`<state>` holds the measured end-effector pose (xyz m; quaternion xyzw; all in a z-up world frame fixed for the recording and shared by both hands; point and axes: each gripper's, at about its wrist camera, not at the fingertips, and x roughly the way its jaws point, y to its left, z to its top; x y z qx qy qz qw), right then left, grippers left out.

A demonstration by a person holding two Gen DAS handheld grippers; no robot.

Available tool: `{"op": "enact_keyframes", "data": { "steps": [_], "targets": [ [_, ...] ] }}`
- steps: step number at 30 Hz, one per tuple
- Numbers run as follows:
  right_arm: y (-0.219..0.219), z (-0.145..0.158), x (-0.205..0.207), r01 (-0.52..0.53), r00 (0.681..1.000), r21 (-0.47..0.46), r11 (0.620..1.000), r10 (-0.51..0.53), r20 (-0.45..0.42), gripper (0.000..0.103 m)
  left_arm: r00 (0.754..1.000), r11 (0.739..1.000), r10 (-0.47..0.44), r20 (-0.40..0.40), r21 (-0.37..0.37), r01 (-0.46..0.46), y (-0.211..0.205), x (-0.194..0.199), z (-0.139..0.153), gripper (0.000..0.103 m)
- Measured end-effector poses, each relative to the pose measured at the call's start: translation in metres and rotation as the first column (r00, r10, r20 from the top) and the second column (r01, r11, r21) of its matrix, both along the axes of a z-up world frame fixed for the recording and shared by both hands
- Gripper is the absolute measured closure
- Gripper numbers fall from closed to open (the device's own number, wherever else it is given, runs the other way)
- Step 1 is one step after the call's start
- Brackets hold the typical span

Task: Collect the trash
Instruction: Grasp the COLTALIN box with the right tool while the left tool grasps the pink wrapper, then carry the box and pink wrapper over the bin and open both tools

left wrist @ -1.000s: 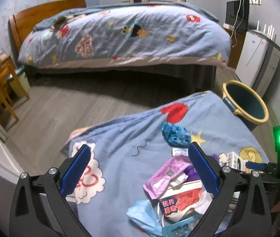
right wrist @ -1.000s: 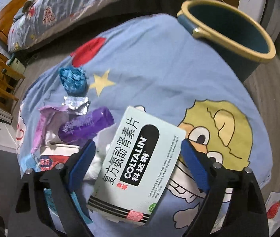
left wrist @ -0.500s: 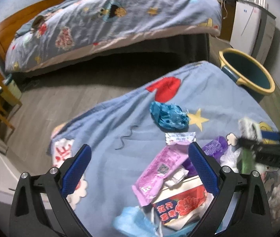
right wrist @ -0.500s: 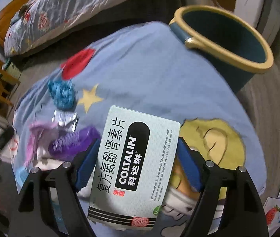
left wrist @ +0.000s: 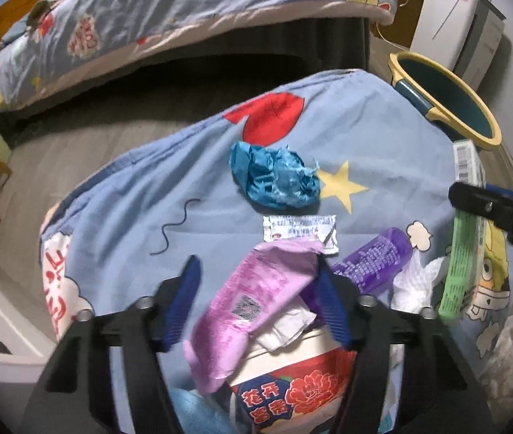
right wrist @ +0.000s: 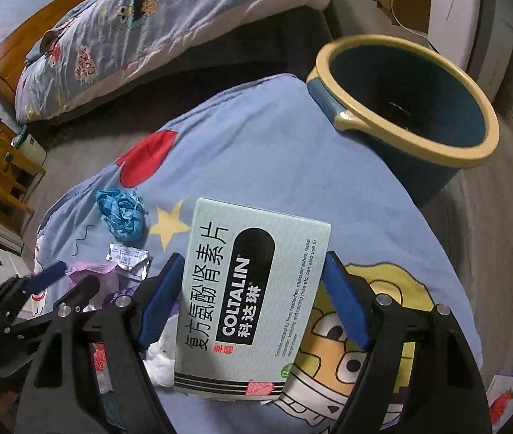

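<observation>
Trash is lying piled on a blue sheet (left wrist: 184, 181): pink wrapper (left wrist: 256, 307), purple tube (left wrist: 375, 260), foil sachet (left wrist: 299, 229), crumpled blue wad (left wrist: 274, 177). Left gripper (left wrist: 256, 307) is straddling the pink wrapper, jaws having just been closing, pads not visibly pressing it yet. Right gripper (right wrist: 252, 307) is clamping a medicine box (right wrist: 249, 300), lifted above the sheet, with the bucket (right wrist: 328, 94) standing beyond at the sheet's edge.

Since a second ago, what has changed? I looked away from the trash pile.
The left tool came down over the pile and its jaws have just been closing around the pink wrapper. The right tool, gripping the medicine box, carried it toward the bucket. The blue wad and sachet stayed put.
</observation>
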<state>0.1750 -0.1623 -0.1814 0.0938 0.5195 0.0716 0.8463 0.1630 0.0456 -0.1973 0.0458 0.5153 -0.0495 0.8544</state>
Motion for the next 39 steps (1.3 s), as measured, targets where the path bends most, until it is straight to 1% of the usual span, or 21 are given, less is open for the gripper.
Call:
{"op": "enact_keyframes", "data": {
  "steps": [1, 2, 3, 4, 7, 10, 12, 14, 17, 20, 23, 25, 27, 31, 35, 38, 39],
  "targets": [
    [0.000, 0.001, 0.000, -0.004, 1.000, 0.001, 1.000, 0.004, 0.006, 0.027, 1.000, 1.000, 0.001, -0.014, -0.007, -0.001, 0.001, 0.001, -0.002, 0.063],
    [0.001, 0.002, 0.000, -0.009, 1.000, 0.001, 1.000, 0.009, 0.012, 0.027, 1.000, 1.000, 0.005, -0.028, -0.019, -0.006, 0.003, 0.001, -0.003, 0.064],
    [0.002, 0.003, 0.000, -0.012, 1.000, 0.001, 1.000, 0.012, 0.017, 0.027, 1.000, 1.000, 0.010, -0.029, -0.019, -0.011, 0.005, 0.001, -0.003, 0.067],
    [0.002, 0.005, -0.001, -0.015, 1.000, 0.001, 1.000, 0.015, 0.022, 0.027, 1.000, 1.000, 0.011, -0.028, -0.021, -0.012, 0.006, 0.001, -0.002, 0.073],
    [0.005, 0.010, -0.001, -0.029, 0.999, -0.005, 1.000, 0.029, 0.043, 0.027, 1.000, 0.999, 0.026, -0.012, -0.025, -0.027, 0.011, 0.000, 0.005, 0.085],
    [0.007, 0.018, -0.003, -0.046, 0.996, -0.021, 0.999, 0.047, 0.075, 0.027, 0.998, 0.998, 0.061, 0.022, -0.023, -0.061, 0.018, -0.002, 0.015, 0.092],
    [0.008, 0.023, -0.005, -0.050, 0.995, -0.026, 0.998, 0.052, 0.089, 0.027, 0.995, 0.996, 0.083, 0.054, -0.015, -0.082, 0.023, -0.005, 0.025, 0.093],
    [0.005, 0.027, -0.006, -0.045, 0.995, -0.011, 0.999, 0.046, 0.094, 0.028, 0.989, 0.994, 0.106, 0.102, -0.020, -0.105, 0.029, -0.009, 0.039, 0.099],
    [0.003, 0.040, -0.008, -0.043, 0.992, 0.009, 0.999, 0.041, 0.116, 0.028, 0.978, 0.991, 0.132, 0.161, -0.027, -0.129, 0.034, -0.012, 0.057, 0.099],
    [0.000, 0.056, -0.009, -0.050, 0.986, 0.004, 0.999, 0.048, 0.160, 0.028, 0.963, 0.987, 0.160, 0.215, -0.053, -0.152, 0.038, -0.016, 0.075, 0.099],
    [-0.004, 0.070, -0.010, -0.049, 0.980, -0.002, 0.999, 0.048, 0.191, 0.028, 0.954, 0.986, 0.164, 0.252, -0.061, -0.154, 0.039, -0.018, 0.089, 0.099],
    [-0.007, 0.081, -0.010, -0.048, 0.976, -0.006, 0.999, 0.048, 0.213, 0.028, 0.949, 0.986, 0.163, 0.269, -0.063, -0.151, 0.038, -0.017, 0.096, 0.099],
    [-0.008, 0.090, -0.011, -0.053, 0.971, -0.017, 0.998, 0.055, 0.232, 0.028, 0.946, 0.988, 0.154, 0.287, -0.049, -0.146, 0.034, -0.018, 0.101, 0.099],
    [-0.015, 0.115, -0.008, -0.084, 0.964, 0.009, 0.996, 0.079, 0.256, 0.028, 0.943, 0.990, 0.138, 0.303, -0.041, -0.131, 0.027, -0.018, 0.108, 0.099],
    [-0.024, 0.140, 0.002, -0.114, 0.951, -0.009, 0.993, 0.112, 0.289, 0.028, 0.934, 0.991, 0.136, 0.330, -0.063, -0.122, 0.021, -0.016, 0.122, 0.099],
    [-0.040, 0.163, 0.014, -0.118, 0.936, -0.022, 0.993, 0.118, 0.332, 0.028, 0.923, 0.993, 0.115, 0.367, -0.050, -0.104, 0.009, -0.016, 0.136, 0.099],
    [-0.049, 0.173, 0.019, -0.108, 0.925, -0.044, 0.993, 0.116, 0.362, 0.028, 0.921, 0.994, 0.109, 0.375, -0.046, -0.099, 0.005, -0.016, 0.139, 0.099]
  ]
}}
